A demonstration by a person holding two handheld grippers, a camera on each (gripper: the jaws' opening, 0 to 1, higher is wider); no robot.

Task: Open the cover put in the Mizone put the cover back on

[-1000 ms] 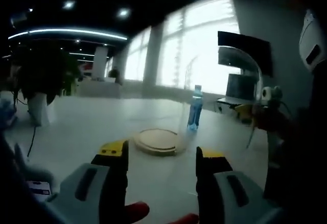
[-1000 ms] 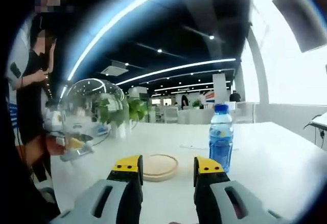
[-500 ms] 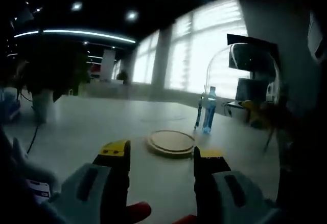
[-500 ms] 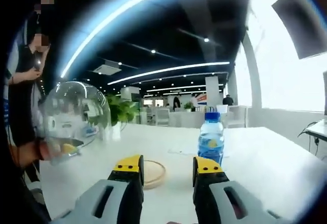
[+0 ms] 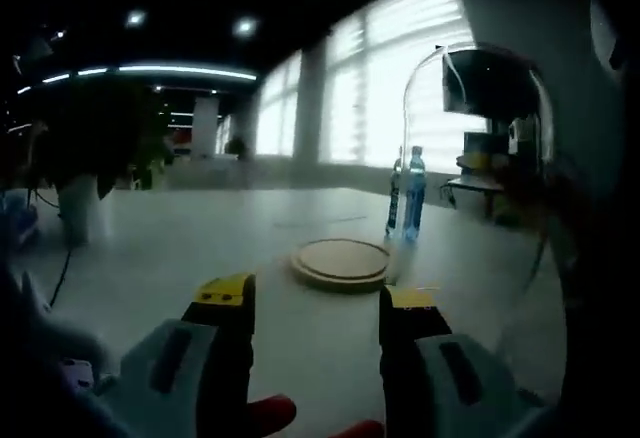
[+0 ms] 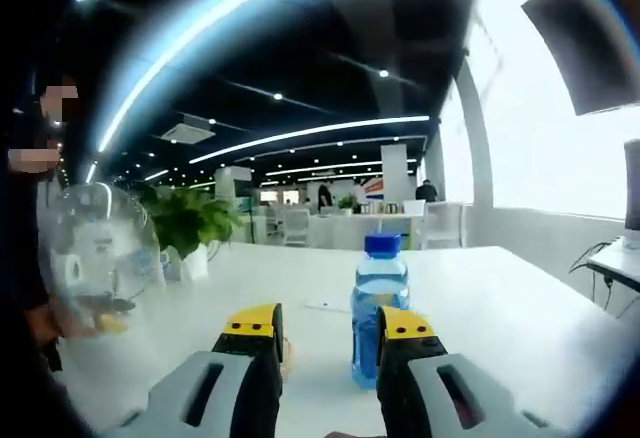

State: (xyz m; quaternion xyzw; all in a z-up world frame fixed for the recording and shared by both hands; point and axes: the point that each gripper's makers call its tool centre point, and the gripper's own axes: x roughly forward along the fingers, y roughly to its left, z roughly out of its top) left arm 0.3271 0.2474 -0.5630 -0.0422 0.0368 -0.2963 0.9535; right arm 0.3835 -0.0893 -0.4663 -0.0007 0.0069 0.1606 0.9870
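The blue Mizone bottle (image 6: pixel 378 298) stands upright on the white table, just beyond my right gripper (image 6: pixel 328 323), whose jaws are apart with the bottle showing between them. In the left gripper view the same bottle (image 5: pixel 413 193) stands behind the round wooden base (image 5: pixel 342 263). The clear glass dome cover (image 5: pixel 480 138) is off the base and up in the air at the right; the same cover (image 6: pixel 95 258) appears at the left of the right gripper view. What holds it I cannot make out. My left gripper (image 5: pixel 315 298) is open, short of the base.
A potted plant (image 5: pixel 80 208) stands at the table's left, and the plant (image 6: pixel 190 223) shows behind the cover. A person in dark clothes (image 6: pixel 30 208) stands beside the table. Bright windows (image 5: pixel 380 78) run along the far side.
The right gripper has closed in on the bottle, which now looms between its jaws. The cover has drifted away from the base, further left in the right gripper view.
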